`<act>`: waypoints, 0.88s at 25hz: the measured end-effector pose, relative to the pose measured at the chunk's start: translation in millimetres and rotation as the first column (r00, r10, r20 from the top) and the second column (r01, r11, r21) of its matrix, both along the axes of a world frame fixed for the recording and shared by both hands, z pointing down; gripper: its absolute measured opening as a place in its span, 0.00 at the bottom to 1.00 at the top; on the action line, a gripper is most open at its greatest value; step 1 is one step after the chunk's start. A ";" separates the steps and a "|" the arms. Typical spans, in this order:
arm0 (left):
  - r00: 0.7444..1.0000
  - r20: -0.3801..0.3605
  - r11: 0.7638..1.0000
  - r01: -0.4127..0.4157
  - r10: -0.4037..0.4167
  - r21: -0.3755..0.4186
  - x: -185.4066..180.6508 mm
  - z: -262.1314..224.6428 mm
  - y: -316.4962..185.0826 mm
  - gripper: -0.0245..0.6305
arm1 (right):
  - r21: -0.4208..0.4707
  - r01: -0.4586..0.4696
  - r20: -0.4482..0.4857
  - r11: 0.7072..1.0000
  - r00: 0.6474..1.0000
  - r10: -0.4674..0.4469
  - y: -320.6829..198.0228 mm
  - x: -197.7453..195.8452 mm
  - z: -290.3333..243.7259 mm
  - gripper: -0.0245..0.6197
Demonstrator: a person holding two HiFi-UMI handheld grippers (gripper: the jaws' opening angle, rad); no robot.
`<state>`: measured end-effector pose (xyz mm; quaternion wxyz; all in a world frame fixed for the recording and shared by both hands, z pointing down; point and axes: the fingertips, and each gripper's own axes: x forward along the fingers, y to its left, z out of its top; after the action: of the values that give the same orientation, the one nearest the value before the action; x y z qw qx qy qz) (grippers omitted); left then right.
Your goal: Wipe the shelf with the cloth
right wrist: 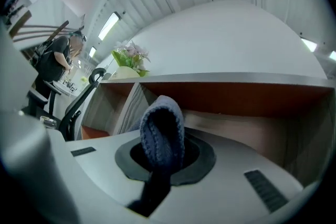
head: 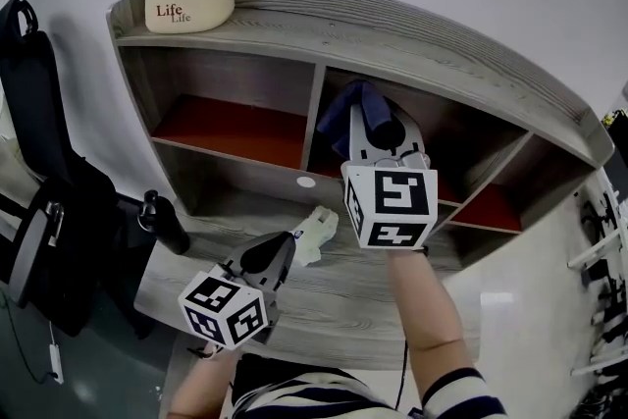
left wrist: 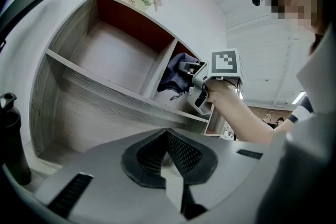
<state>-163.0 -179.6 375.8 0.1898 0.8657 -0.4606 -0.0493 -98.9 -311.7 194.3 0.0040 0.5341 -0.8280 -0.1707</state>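
The grey wooden shelf (head: 392, 42) has open compartments with red back panels. A dark blue cloth (head: 345, 109) hangs inside the upper middle compartment, and my right gripper (head: 381, 129) is shut on it, reaching into that compartment. In the right gripper view the cloth (right wrist: 161, 131) bulges up between the jaws, with the compartment's red back behind it. The left gripper view shows the cloth (left wrist: 176, 73) and the right gripper (left wrist: 202, 86) from the side. My left gripper (head: 287, 248) is low over the bottom board, its jaws (left wrist: 167, 132) shut with the tips together. A white crumpled thing (head: 318, 233) lies just past its tip.
A white flower pot (head: 189, 1) stands on the shelf's top at the left. A black bottle (head: 165, 223) stands on the bottom board's left end, and a black chair (head: 39, 162) is beside it. A person (right wrist: 62, 63) stands far off to the left.
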 end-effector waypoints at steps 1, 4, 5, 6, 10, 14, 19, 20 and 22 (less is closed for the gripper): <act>1.000 -0.002 1.000 0.002 -0.002 0.001 1.7 -0.4 -1.0 0.06 | -0.002 0.016 0.018 1.000 1.000 -0.016 -2.5 -3.3 -1.6 0.11; 1.000 -0.003 1.000 0.004 -0.004 0.000 8.6 -1.2 0.7 0.06 | -0.013 0.052 0.053 0.999 0.997 -0.052 -7.8 -11.3 -2.8 0.11; 1.000 -0.001 1.000 0.008 -0.008 0.002 9.4 -2.1 1.3 0.06 | -0.018 0.070 0.063 0.997 0.996 -0.069 -9.1 -15.2 -2.9 0.11; 1.000 0.001 1.000 0.015 -0.015 0.005 8.9 -3.2 1.4 0.06 | -0.022 0.094 0.070 0.995 0.993 -0.093 -9.6 -20.4 -3.4 0.11; 0.999 0.000 0.999 0.044 -0.044 0.009 4.1 -4.8 3.1 0.06 | -0.011 0.136 0.051 0.991 0.989 -0.136 -10.7 -33.4 -4.3 0.11; 0.997 -0.001 0.997 0.073 -0.073 0.010 -2.9 -4.8 6.2 0.06 | -0.029 0.109 -0.002 0.994 0.994 -0.109 -21.1 -33.6 1.1 0.11; 0.997 0.000 0.997 0.079 -0.079 0.010 -3.3 -4.2 8.9 0.06 | -0.068 0.068 -0.146 0.995 0.986 -0.077 -30.5 -38.3 17.9 0.11; 0.997 -0.002 0.997 0.078 -0.078 0.010 -3.1 -4.3 8.8 0.06 | -0.076 0.063 -0.179 0.995 0.981 -0.075 -30.8 -39.2 22.8 0.11; 0.997 -0.003 0.997 0.074 -0.074 0.012 -1.7 -4.7 8.1 0.06 | -0.084 0.052 -0.253 0.995 0.965 -0.072 -31.0 -40.8 34.0 0.11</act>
<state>-164.7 -171.5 371.1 0.1834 0.8491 -0.4918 -0.0602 -139.7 -342.7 228.3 0.1257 0.4809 -0.8428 -0.2062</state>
